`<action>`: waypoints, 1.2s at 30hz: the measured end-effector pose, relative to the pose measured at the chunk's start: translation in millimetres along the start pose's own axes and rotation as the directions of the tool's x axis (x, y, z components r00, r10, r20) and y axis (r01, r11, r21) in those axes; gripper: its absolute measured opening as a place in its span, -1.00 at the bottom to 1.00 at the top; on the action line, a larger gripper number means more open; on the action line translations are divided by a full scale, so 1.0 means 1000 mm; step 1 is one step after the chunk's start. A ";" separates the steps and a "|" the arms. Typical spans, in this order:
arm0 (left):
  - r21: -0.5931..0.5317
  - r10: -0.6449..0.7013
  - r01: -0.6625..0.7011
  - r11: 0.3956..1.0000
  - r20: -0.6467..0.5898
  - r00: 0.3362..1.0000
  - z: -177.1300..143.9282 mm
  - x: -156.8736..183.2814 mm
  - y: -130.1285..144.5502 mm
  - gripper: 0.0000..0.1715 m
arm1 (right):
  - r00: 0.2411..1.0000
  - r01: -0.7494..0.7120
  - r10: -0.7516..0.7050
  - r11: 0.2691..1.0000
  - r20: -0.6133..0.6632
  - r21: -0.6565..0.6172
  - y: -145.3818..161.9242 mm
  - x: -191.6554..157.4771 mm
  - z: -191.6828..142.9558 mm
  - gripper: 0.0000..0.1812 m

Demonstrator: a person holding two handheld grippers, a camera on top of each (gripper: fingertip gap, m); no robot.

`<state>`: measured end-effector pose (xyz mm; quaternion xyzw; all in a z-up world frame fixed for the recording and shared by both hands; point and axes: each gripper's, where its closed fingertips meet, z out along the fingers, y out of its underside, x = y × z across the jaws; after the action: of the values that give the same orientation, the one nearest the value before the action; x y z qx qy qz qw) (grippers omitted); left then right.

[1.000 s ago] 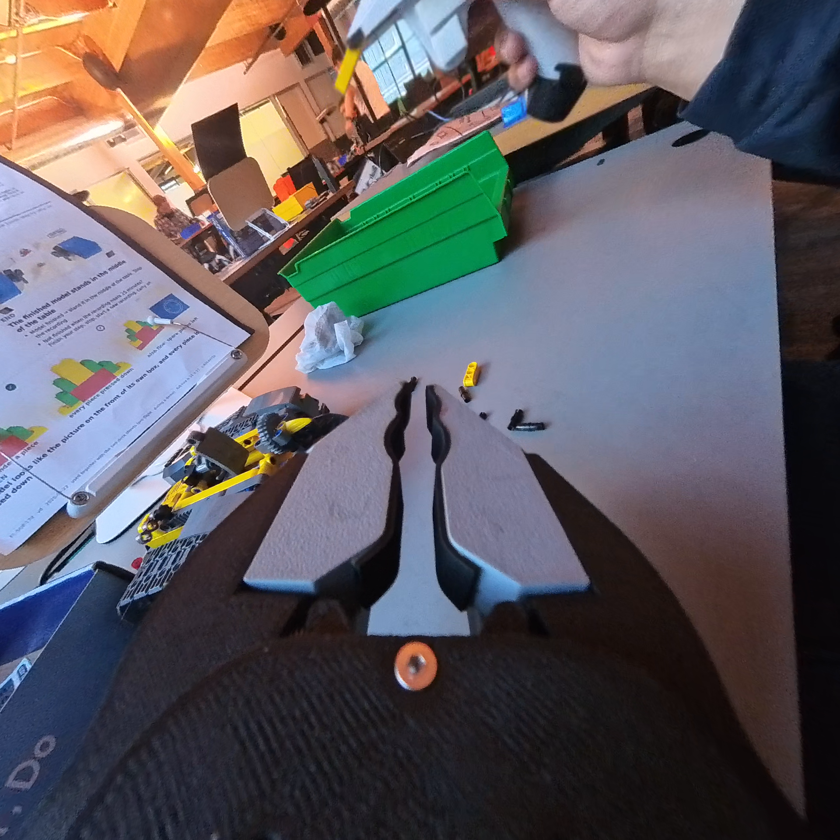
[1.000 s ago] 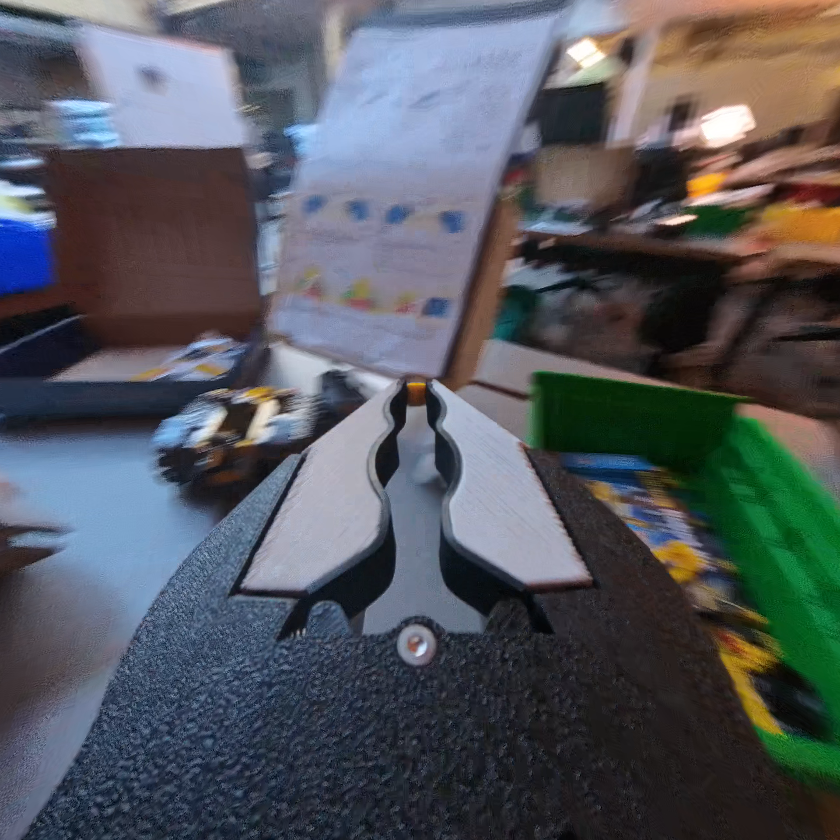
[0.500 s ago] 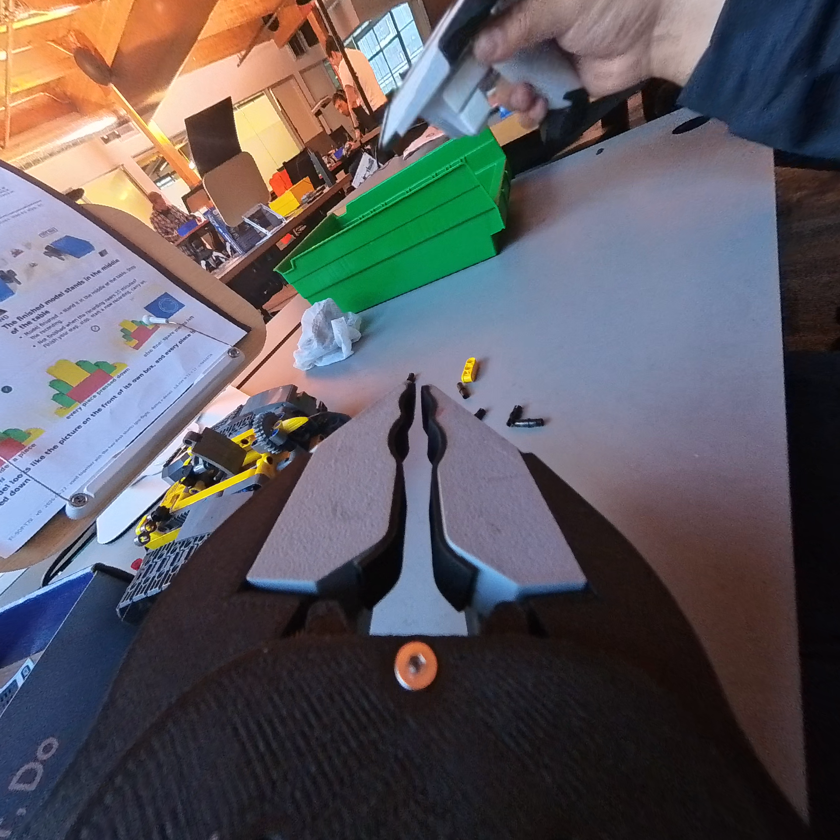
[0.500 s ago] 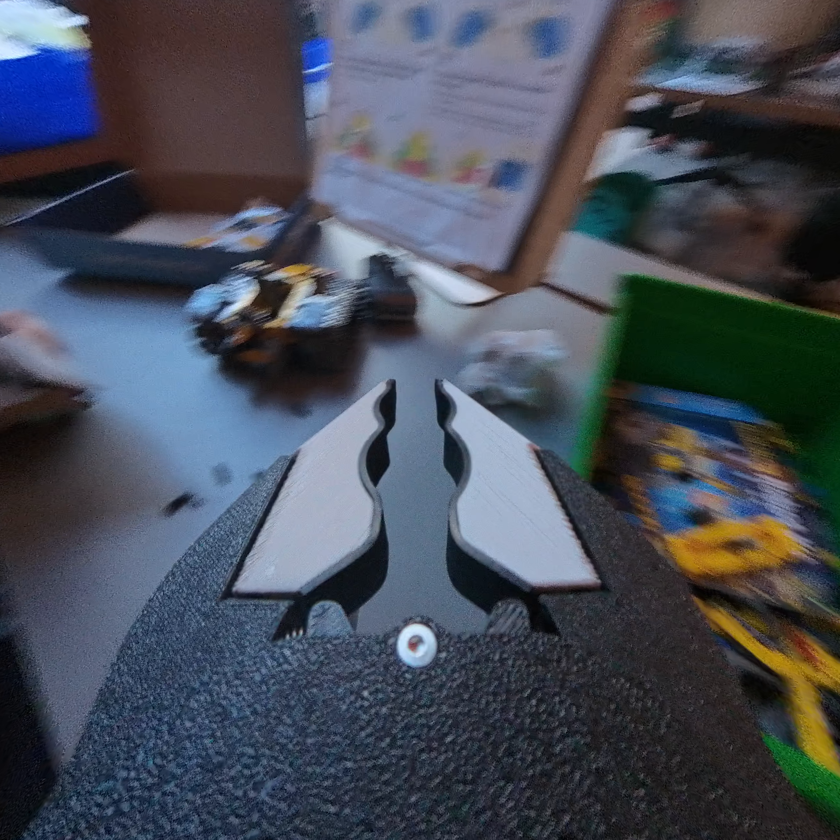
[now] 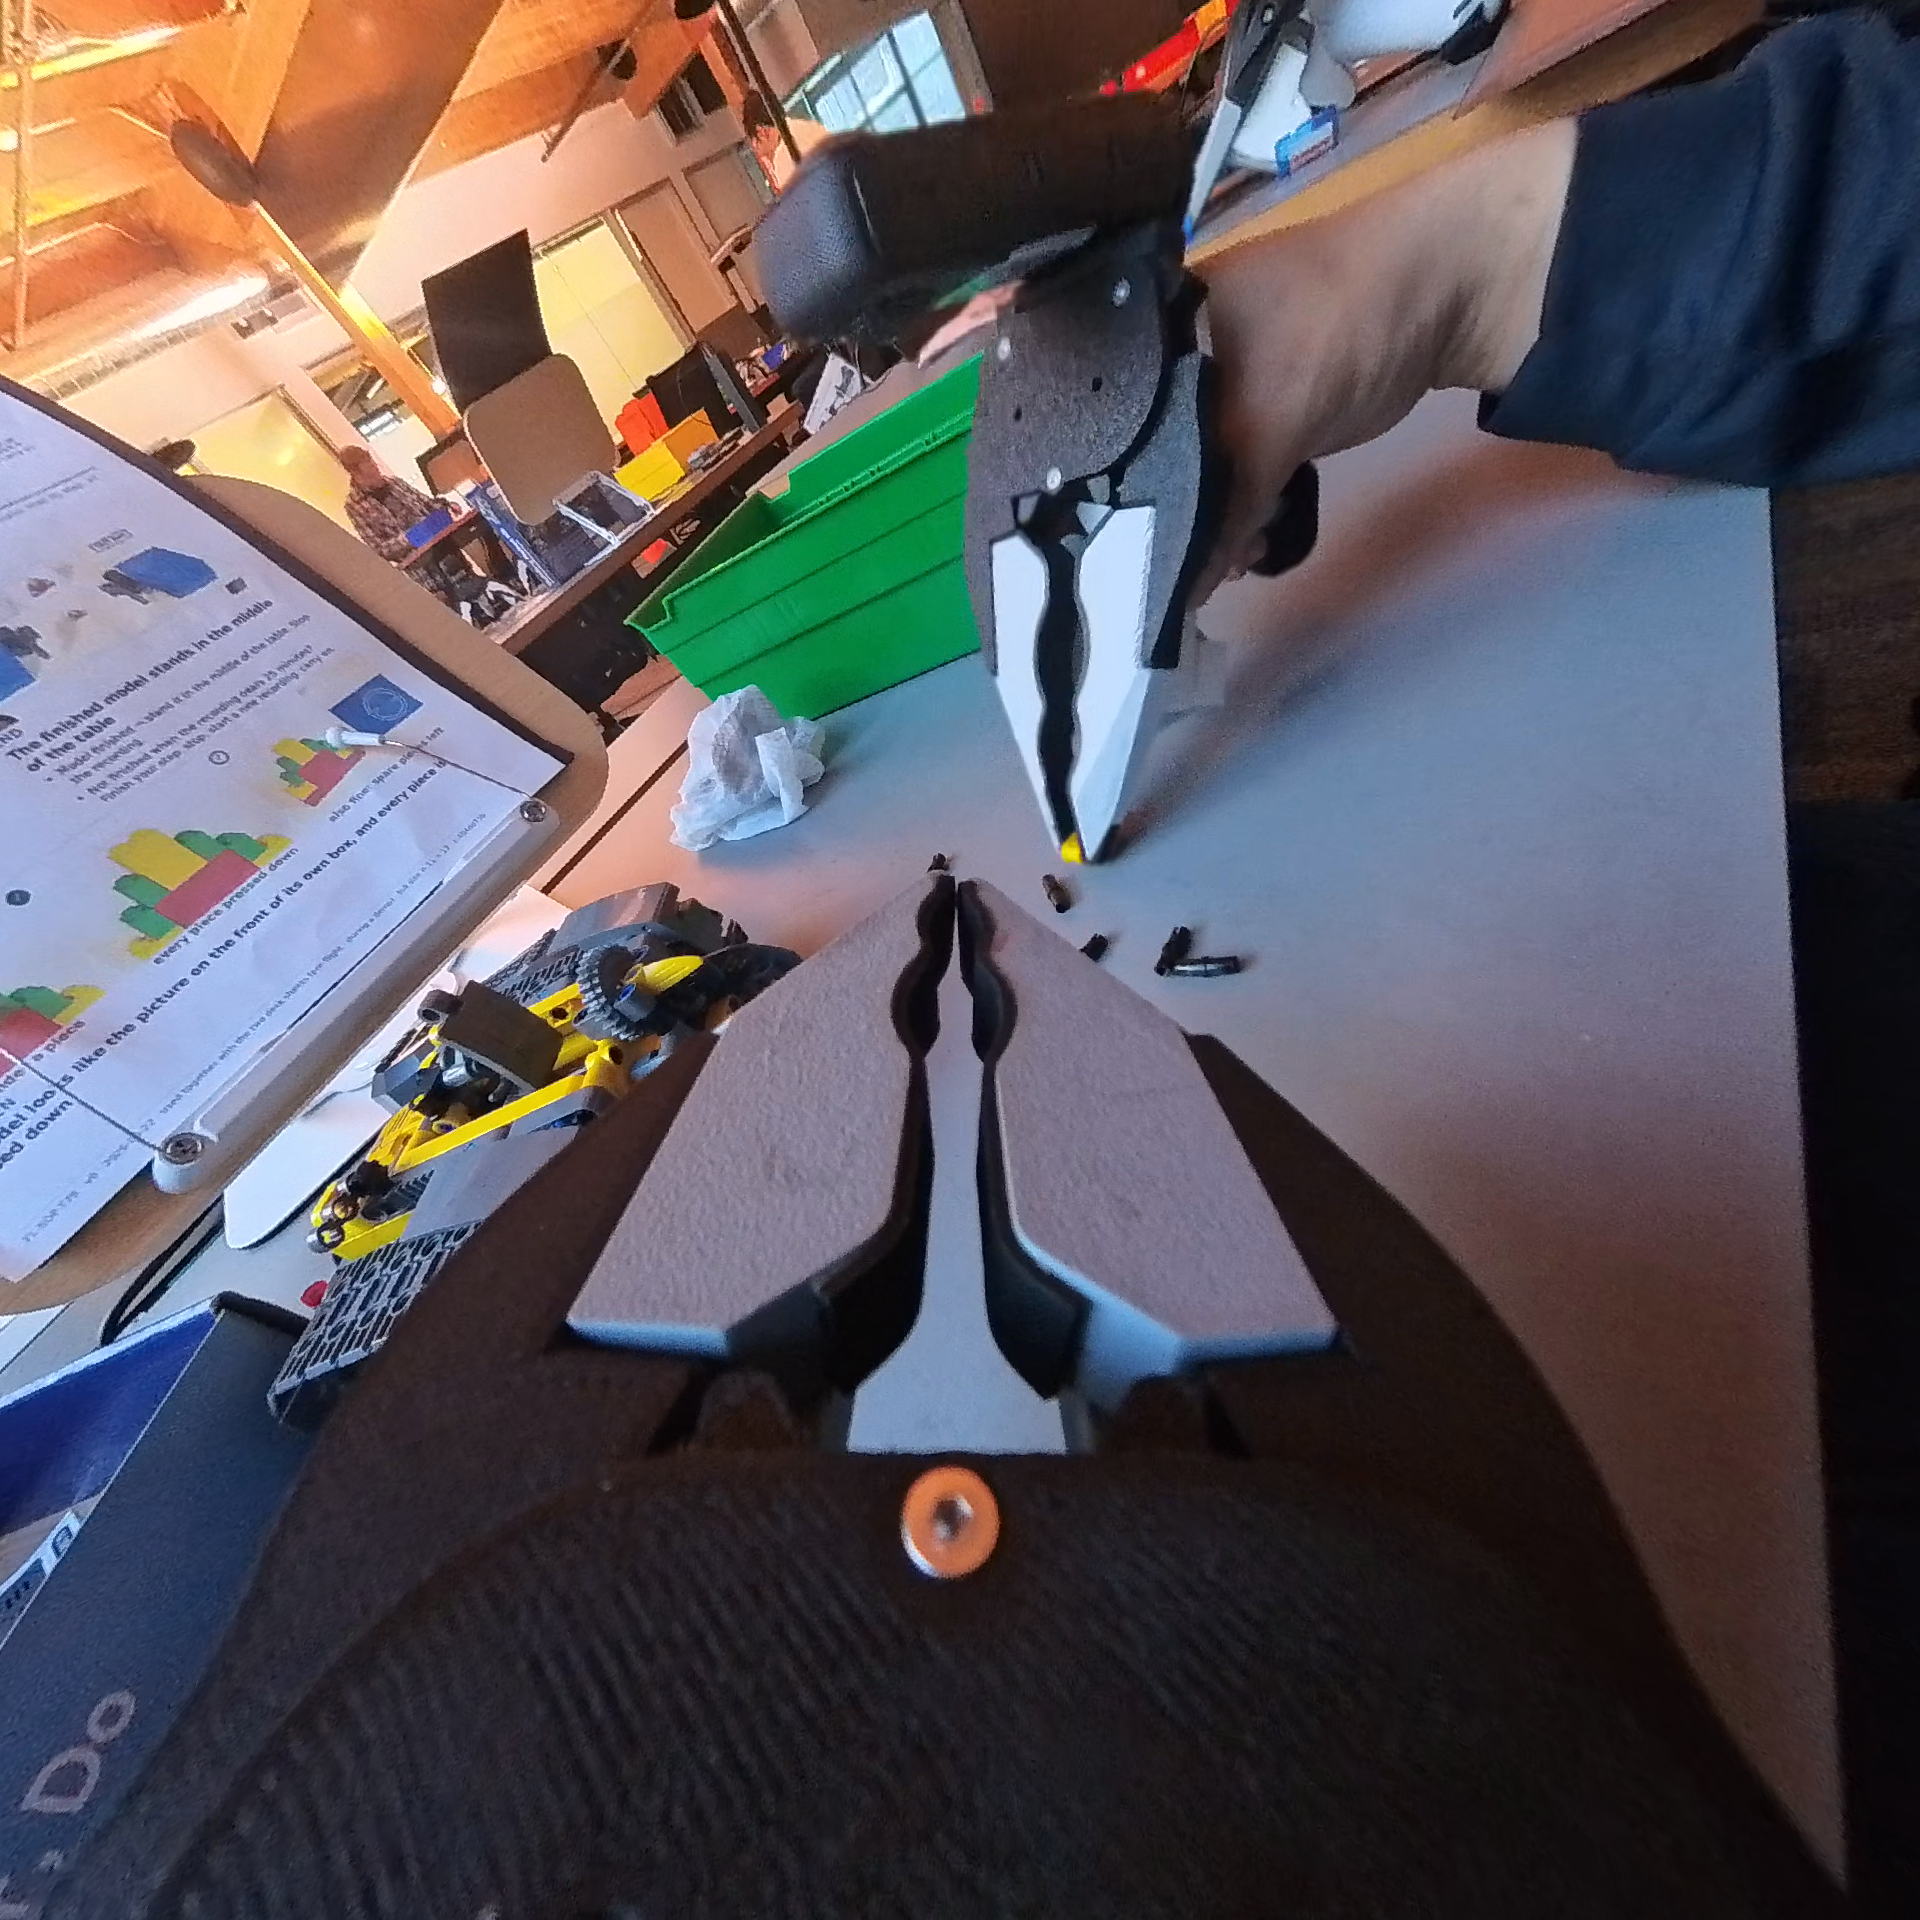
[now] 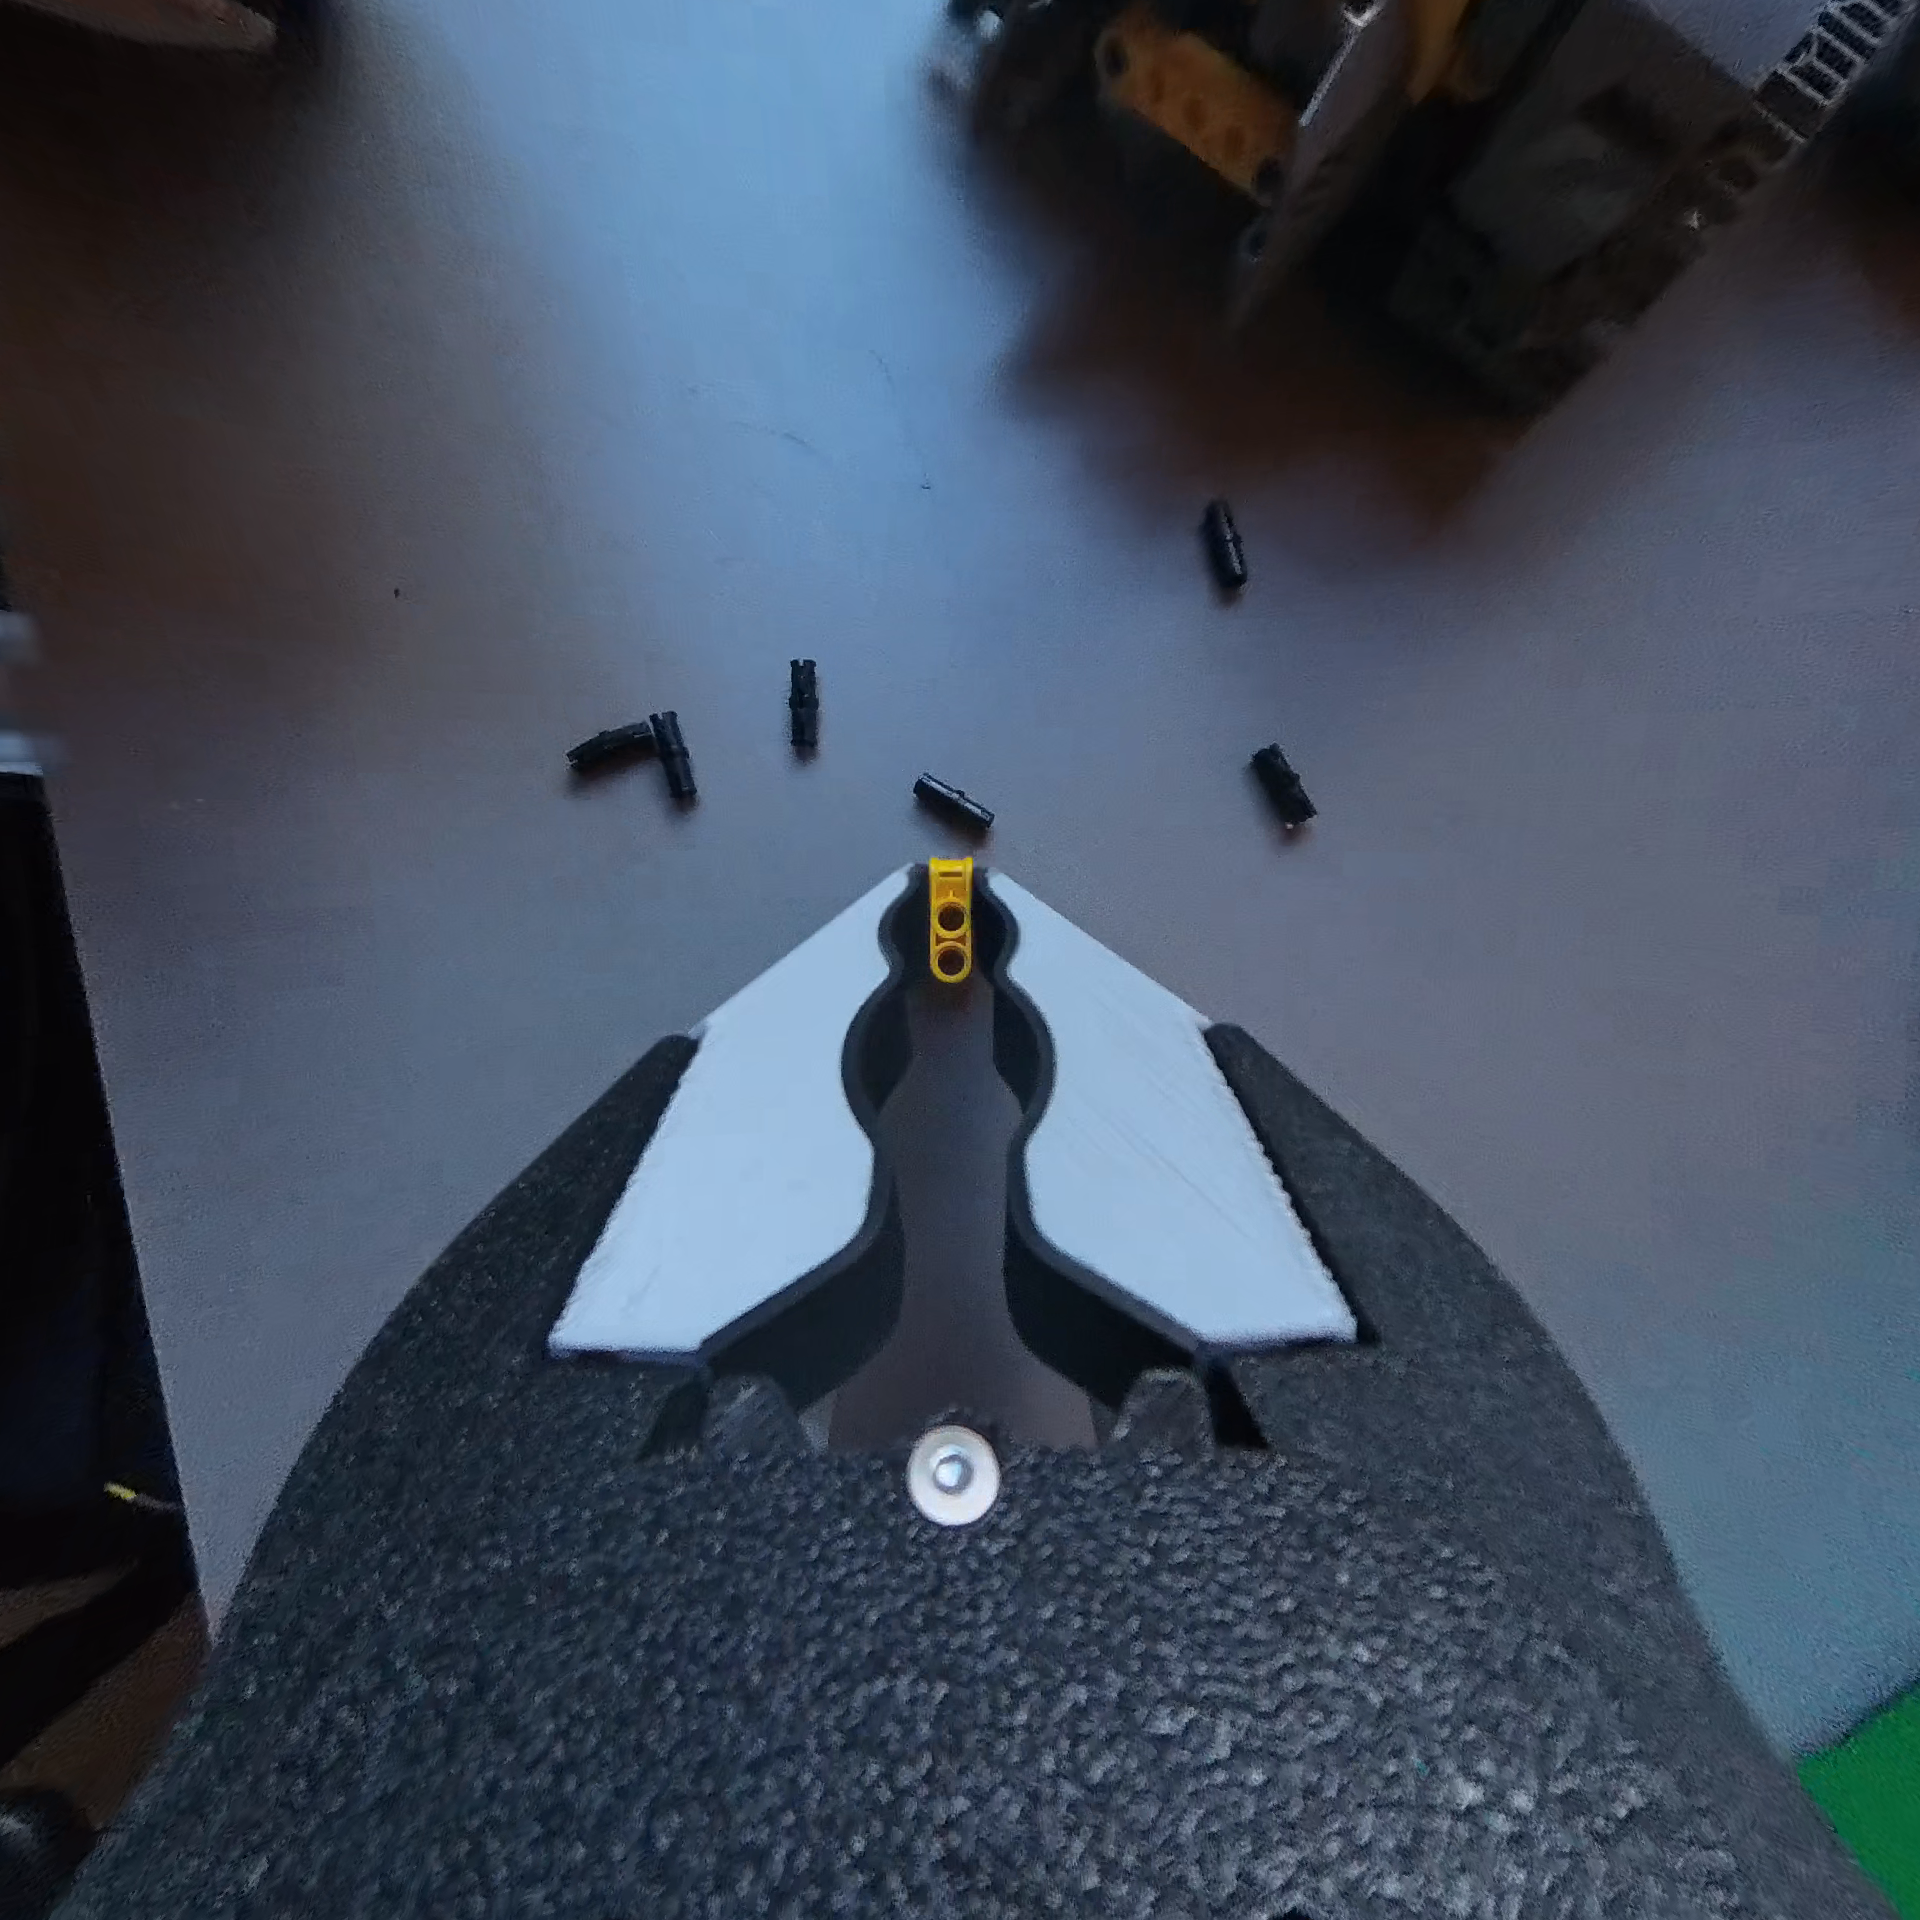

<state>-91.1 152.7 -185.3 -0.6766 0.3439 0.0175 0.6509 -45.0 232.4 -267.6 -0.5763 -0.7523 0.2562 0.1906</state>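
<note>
My right gripper (image 6: 950, 878) points down at the grey table (image 6: 416, 416) and is shut on a small yellow pin-hole piece (image 6: 950, 925), held at its fingertips. The left wrist view shows this gripper (image 5: 1083, 847) in a hand, its tips on the table with the yellow piece (image 5: 1068, 847) between them. Several black pins (image 6: 953, 801) lie scattered just beyond it. My left gripper (image 5: 954, 885) is shut and empty, low over the table, with a black pin (image 5: 940, 860) just past its tips. A yellow and grey brick vehicle model (image 5: 540, 1049) stands to its left.
A green bin (image 5: 831, 582) stands at the back of the table, with a crumpled white tissue (image 5: 743, 769) in front of it. A tilted instruction board (image 5: 208, 831) is at the left. A dark box (image 5: 104, 1558) lies at the lower left. The model also shows in the right wrist view (image 6: 1455, 187).
My right gripper carried a yellow beam to the green bin, opened there, then came down to the table and shut on the small yellow piece. My left gripper closed fully and stayed in place.
</note>
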 end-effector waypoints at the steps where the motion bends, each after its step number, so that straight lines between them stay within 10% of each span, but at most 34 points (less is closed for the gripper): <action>1: 0.000 0.000 0.000 1.000 -0.001 1.000 0.000 0.000 0.000 -1.00 | 1.000 0.009 -0.009 1.000 -0.020 0.004 -0.002 0.002 -0.006 -0.94; 9: -0.004 0.002 -0.002 1.000 0.002 1.000 0.000 0.000 0.001 -1.00 | 0.817 0.093 0.184 0.893 -0.547 0.440 -0.061 0.070 -0.159 -0.94; 13: -0.008 0.006 -0.006 1.000 0.003 1.000 0.001 0.000 0.001 -1.00 | 0.557 0.091 0.411 0.833 -0.722 0.545 -0.021 0.113 -0.233 -0.94; 18: -0.014 0.006 -0.006 1.000 0.005 1.000 0.001 0.000 0.002 -1.00 | 0.447 -0.322 0.590 0.807 -0.672 0.495 0.075 0.154 -0.209 -0.80; 24: -0.013 0.003 -0.003 1.000 0.007 1.000 0.001 -0.001 0.002 -1.00 | 0.541 -0.237 0.601 0.780 -0.588 0.579 0.041 0.144 -0.210 -0.83; 29: -0.009 0.001 0.000 1.000 0.006 1.000 0.001 -0.001 0.002 -1.00 | 0.804 -0.189 0.461 0.797 -0.375 0.574 -0.014 0.101 -0.173 -0.85; 36: -0.011 0.005 -0.005 1.000 0.006 1.000 0.001 -0.001 0.002 -1.00 | 0.952 -0.136 0.212 0.939 -0.219 0.315 -0.030 0.050 -0.086 -0.85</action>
<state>-92.5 154.0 -187.1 -0.6794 0.3436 0.0230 0.6479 -31.2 288.6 -181.9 -0.6337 -0.6210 0.3071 0.3443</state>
